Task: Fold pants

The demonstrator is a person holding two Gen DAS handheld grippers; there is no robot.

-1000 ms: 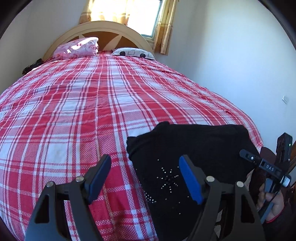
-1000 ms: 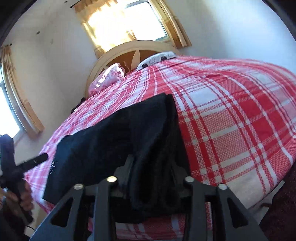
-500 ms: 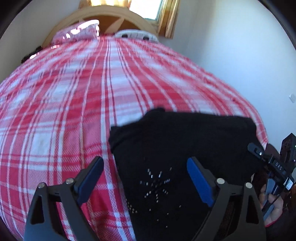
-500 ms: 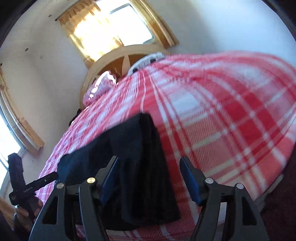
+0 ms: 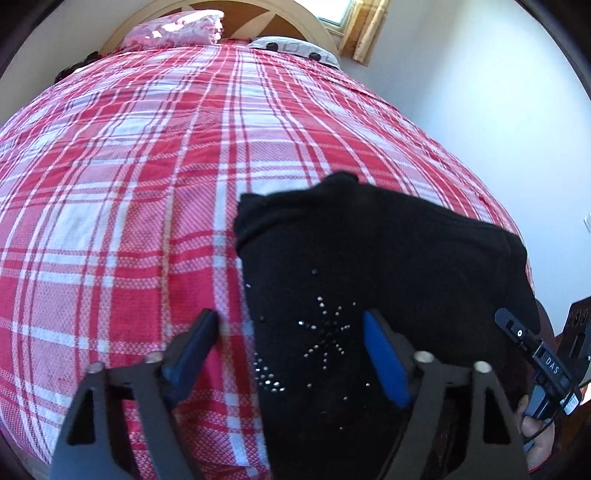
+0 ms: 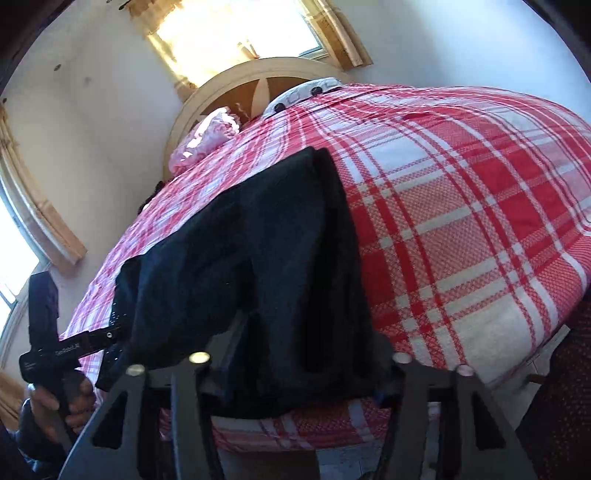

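Pants [image 5: 376, 266] folded on bedspread [image 5: 129, 192] | left tongs [image 5: 291, 350] wide | right tongs [image 6: 295, 369] tips hidden, state unclear

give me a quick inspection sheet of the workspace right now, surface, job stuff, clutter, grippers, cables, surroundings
surface: bed with red and white plaid bedspread, fairly smooth.
job's things: black pants folded into a compact block near the foot edge; rhinestone star on top.
clutter: nothing seen on the bedspread besides the pants.
grippers: left gripper open, straddling the pants' left edge; right gripper wide apart around the pants' end, fingertips hidden by fabric.
cables: thin black wire by the right hand.
surroundings: pink pillow, patterned white pillow, arched headboard, curtained window, white walls.
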